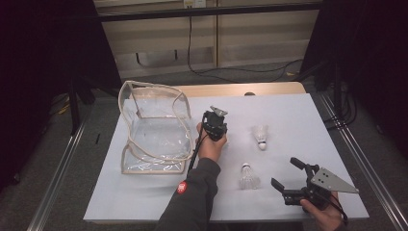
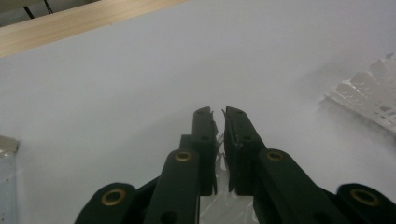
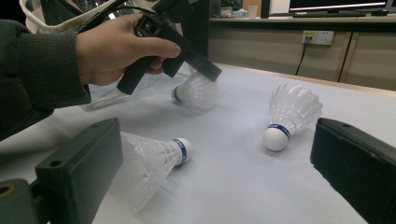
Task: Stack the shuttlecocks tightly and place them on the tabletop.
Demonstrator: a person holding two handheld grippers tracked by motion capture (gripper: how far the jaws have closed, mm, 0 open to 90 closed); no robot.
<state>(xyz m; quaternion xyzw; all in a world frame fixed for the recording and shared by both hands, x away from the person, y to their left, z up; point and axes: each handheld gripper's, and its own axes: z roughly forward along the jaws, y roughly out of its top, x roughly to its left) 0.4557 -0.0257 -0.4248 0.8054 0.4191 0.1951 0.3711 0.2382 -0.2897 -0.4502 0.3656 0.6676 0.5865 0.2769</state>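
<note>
Shuttlecocks lie on the white counter [image 1: 144, 202], three in all. Nearest the person, the right gripper [image 1: 287, 176] hovers low at the front right corner, held in the right hand [image 1: 323, 212], its jaws wide apart with nothing between them. Just to its left lies the first shuttlecock [image 1: 248, 176], on its side with the cork pointing away from the person; in the right gripper view it sits beside the left jaw. Farther back and to the right lies the second shuttlecock [image 1: 261, 135], cork toward the person. At mid-counter the left hand [image 1: 210, 144] holds the left gripper [image 2: 220, 122] tipped down, its jaws nearly together on the feathers of the third shuttlecock [image 3: 195, 90], which touches the counter. Beyond and to the left stands a clear plastic bag [image 1: 154, 127] with pale trim, mouth open upward.
</note>
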